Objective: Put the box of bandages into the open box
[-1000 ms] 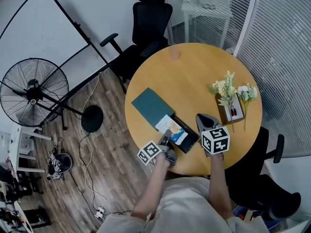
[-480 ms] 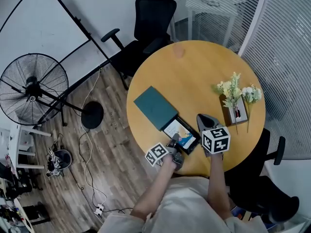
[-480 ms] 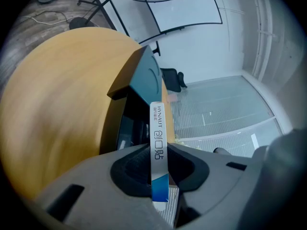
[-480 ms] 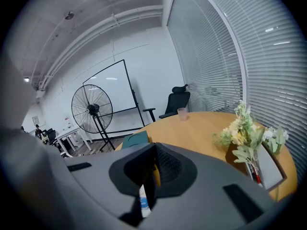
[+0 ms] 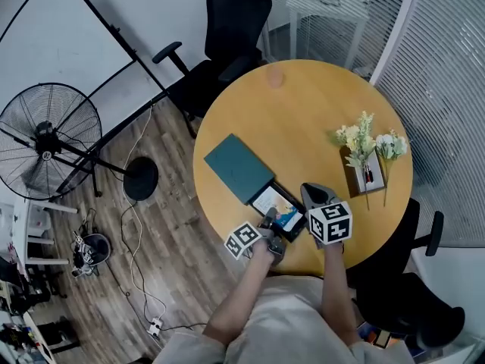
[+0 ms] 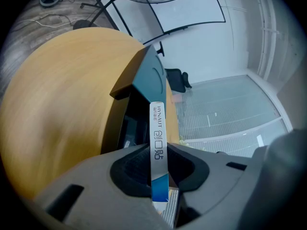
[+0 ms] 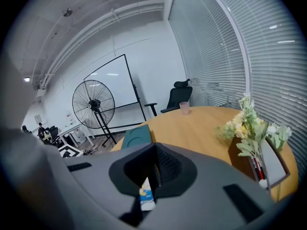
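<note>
The box of bandages (image 6: 157,128) has come down. A second ago it was up over the far end of the open box (image 5: 295,200), overlapping the edge of the teal lid (image 5: 239,167). Half a second ago it was already low inside the dark tray, and now it sits in about the same spot, printed face up, within the tray walls in the head view. The left gripper (image 5: 270,220) is still clamped on it. The left gripper view shows the thin edge of the carton pinched between the two pads, with the tray's dark inside and the teal lid right beyond it. I can't tell from these views whether the carton's underside is fully on the tray floor or a touch above it. The right gripper (image 5: 311,191) has barely shifted. It hovers just beside the tray's right side over the table (image 5: 303,120), jaws drawn together with nothing gripped; only a sliver of the blue-and-yellow carton shows through the gap below them in its own view. The lid lies flat, touching the tray's far-left end, so it is out of the way. The flowers (image 5: 362,139) and the pink cup (image 5: 273,78) are well apart from the action. Judgement: the placing is basically done and only the release is left, so the left jaws need to part and back off toward the person without dragging the carton. The risk is the carton sticking to a pad and tipping onto the tray rim.
</note>
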Demonstrator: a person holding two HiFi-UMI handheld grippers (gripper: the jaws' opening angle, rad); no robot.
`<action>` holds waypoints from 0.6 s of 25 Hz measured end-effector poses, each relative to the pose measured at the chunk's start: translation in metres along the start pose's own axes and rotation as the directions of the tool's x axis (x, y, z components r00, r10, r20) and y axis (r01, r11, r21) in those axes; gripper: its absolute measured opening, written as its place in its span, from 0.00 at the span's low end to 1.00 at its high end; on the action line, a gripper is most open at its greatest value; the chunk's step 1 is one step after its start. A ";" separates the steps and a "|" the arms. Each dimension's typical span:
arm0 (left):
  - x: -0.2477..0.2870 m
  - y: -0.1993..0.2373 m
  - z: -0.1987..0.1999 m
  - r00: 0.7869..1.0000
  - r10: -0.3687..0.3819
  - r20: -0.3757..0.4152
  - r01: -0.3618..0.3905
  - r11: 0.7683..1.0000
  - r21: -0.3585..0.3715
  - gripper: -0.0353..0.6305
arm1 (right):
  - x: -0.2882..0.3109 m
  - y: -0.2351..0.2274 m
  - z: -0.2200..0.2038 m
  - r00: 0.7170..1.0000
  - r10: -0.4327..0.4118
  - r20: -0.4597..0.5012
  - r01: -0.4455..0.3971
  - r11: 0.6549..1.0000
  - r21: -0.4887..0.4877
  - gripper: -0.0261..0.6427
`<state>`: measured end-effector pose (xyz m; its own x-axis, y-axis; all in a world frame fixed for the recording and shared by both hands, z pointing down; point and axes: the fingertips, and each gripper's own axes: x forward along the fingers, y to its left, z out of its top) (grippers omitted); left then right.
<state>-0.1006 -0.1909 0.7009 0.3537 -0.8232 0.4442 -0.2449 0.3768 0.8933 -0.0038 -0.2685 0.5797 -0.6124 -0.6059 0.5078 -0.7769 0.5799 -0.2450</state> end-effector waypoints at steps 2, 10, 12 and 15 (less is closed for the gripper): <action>0.003 0.001 0.001 1.000 0.017 0.002 -0.017 1.000 0.010 0.17 | 0.001 0.000 -0.006 1.000 0.006 -0.015 -0.006 1.000 0.003 0.03; 0.017 -0.001 -0.001 0.996 0.089 -0.009 -0.088 0.995 0.039 0.17 | 0.007 -0.008 -0.021 0.996 0.039 -0.081 -0.038 0.999 0.021 0.03; 0.021 -0.001 -0.003 0.995 0.101 -0.014 -0.100 0.994 0.047 0.17 | 0.009 -0.013 -0.022 0.996 0.041 -0.085 -0.039 0.999 0.030 0.03; 0.025 0.001 -0.004 0.992 0.125 -0.023 -0.123 0.990 0.069 0.17 | 0.012 -0.017 -0.025 0.995 0.044 -0.088 -0.041 0.998 0.042 0.03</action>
<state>-0.0881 -0.2093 0.7127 0.3413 -0.7597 0.5535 -0.3484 0.4447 0.8251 0.0057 -0.2726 0.6104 -0.6311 -0.5291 0.5673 -0.7567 0.5808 -0.3001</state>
